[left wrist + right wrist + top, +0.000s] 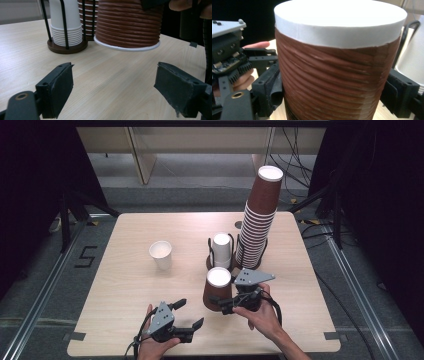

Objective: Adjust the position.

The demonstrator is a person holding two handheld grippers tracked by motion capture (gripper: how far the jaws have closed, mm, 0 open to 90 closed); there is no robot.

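A brown ribbed paper cup (217,290) stands upside down near the table's front middle, its white base on top. My right gripper (223,304) is shut on its lower wall, and in the right gripper view both pads (270,86) press the sides of the cup (337,75). The left gripper (191,313) is held open to the cup's front left with nothing between its jaws. In the left gripper view the cup's white rim (126,47) seems to hover just above the wood, beyond the open left gripper (113,75).
A single white cup (160,254) stands upright left of centre. A black wire holder (210,251) on a brown base holds stacked white cups (221,249). A tall leaning stack of brown cups (257,220) rises right behind it. The table's front edge (200,353) is close to both hands.
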